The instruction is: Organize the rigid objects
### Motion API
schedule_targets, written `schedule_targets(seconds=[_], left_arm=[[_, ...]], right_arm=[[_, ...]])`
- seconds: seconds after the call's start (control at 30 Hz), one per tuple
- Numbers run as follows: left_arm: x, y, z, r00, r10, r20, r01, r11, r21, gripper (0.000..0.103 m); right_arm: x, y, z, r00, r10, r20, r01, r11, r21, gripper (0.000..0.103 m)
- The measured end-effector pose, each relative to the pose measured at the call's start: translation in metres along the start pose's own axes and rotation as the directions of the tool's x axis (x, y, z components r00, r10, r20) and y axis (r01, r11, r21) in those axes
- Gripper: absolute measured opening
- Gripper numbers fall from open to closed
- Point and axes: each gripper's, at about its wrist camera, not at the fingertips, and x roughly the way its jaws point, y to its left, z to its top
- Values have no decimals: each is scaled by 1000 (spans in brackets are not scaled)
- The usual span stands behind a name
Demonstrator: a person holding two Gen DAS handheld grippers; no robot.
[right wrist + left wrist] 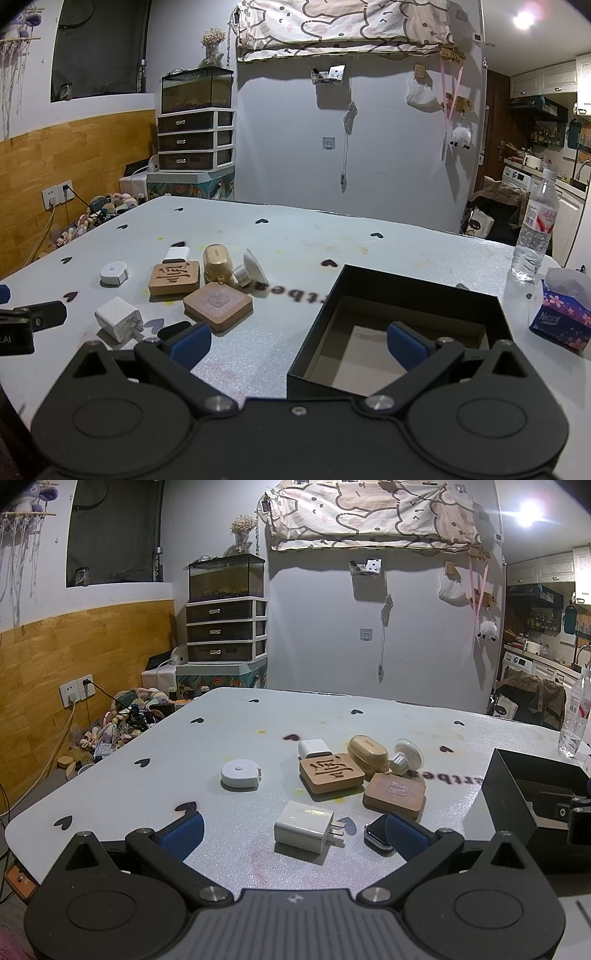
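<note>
- Nearest us, our left gripper (293, 832) hangs low over the table (110, 786) with its jaws spread wide and nothing between them; the white charger (304, 825) lies just ahead in the gap, and a smartwatch (375, 834) sits partly behind the right-hand pad.
- Our right gripper (297, 341) is likewise spread and empty, poised over the near rim of the black box (417, 291).
- The box looks empty as far as we can see, showing only its bare cardboard floor, so we judge the sorting has hardly begun.
- Further on, every item waits on the table: two wooden blocks (332, 773), one leaning on the other, a white tape measure (240, 773) off to the left, a tan case (367, 751), a small white adapter (314, 748) and a white round holder (404, 757).
- Beyond the box stand a water bottle (535, 232) and a tissue pack (561, 314), which we take for bystanders.
</note>
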Motion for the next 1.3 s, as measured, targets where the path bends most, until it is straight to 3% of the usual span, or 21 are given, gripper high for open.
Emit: schedule_targets(seconds=[1.3], left_arm=[[0, 0, 0, 1000, -1, 0, 1, 1000, 1, 103]], right_arm=[[2, 0, -1, 1000, 0, -4, 0, 1000, -1, 103]])
